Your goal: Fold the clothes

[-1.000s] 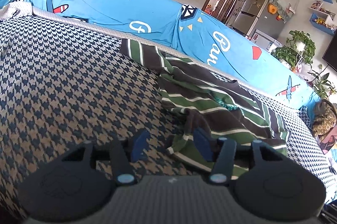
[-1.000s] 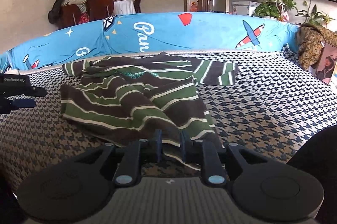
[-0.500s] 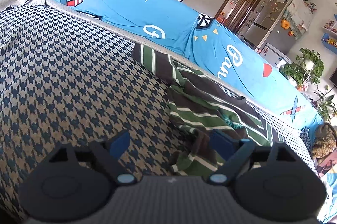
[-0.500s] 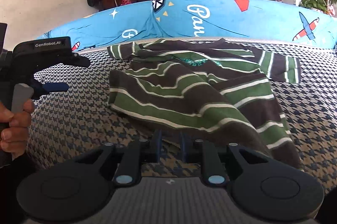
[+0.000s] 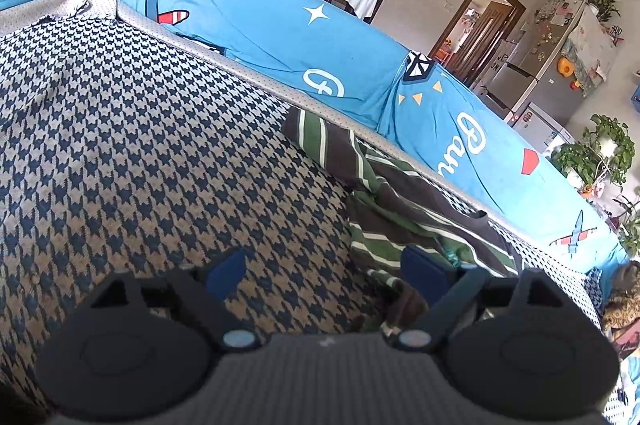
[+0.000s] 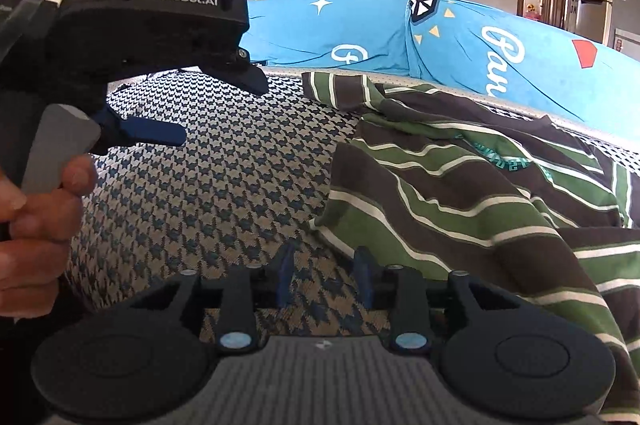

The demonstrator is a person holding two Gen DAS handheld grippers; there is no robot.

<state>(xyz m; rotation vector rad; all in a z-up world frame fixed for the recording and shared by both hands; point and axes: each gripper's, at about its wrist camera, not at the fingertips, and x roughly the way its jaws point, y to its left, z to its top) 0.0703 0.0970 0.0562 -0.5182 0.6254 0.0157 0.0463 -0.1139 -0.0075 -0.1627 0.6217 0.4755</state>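
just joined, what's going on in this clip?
A person is partway through folding a green, brown and white striped shirt that lies rumpled on a houndstooth-patterned cover. Neither tool holds anything right now. The left tool is wide open, with its right finger at the shirt's near edge. The right tool is partly open over bare cover, just left of the shirt's hem. The right wrist view also shows a hand gripping the left tool's handle. The shirt is not yet flattened or folded.

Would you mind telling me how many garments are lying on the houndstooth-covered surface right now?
1. A single green, brown and white striped shirt lies crumpled on the houndstooth cover, along the blue printed backrest. More could be hidden beneath its folds or out of frame.
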